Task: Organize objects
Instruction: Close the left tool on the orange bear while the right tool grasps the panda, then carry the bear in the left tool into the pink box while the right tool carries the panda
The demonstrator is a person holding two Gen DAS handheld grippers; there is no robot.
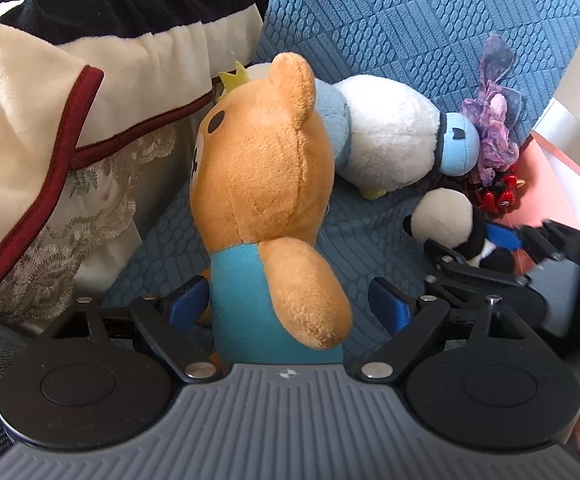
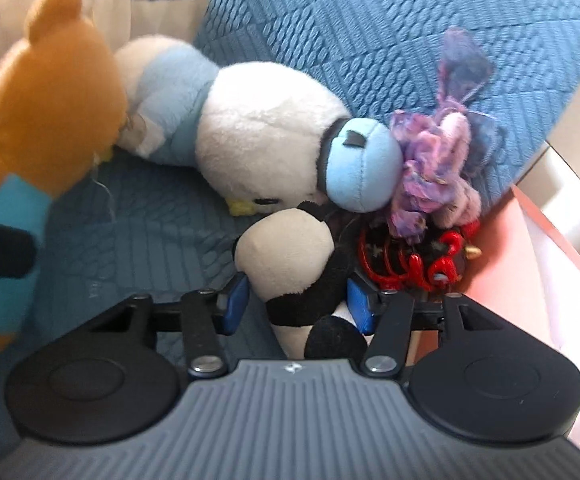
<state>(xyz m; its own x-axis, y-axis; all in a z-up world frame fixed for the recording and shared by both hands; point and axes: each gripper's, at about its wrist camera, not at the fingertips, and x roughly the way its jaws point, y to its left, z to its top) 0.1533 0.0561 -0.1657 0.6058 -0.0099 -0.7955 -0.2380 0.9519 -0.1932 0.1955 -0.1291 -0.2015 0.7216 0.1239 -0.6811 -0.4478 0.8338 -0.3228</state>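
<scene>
The right gripper (image 2: 296,306) pinches the panda plush (image 2: 290,256), lying lengthwise just below the penguin plush (image 2: 266,136); the left gripper (image 1: 290,306) gapes wide round the bear plush (image 1: 266,184)

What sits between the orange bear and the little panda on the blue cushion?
In the right wrist view, the white and light-blue plush lies on its side behind the gap between orange bear and panda; nearer the camera only bare blue cushion shows.

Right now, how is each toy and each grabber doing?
Orange plush bear in a blue shirt: upright, between open jaws.
White and light-blue plush penguin: lying on its side.
Small black-and-white plush panda: lying down, between the jaws.
Left gripper: open.
Right gripper: closing around the panda.
</scene>
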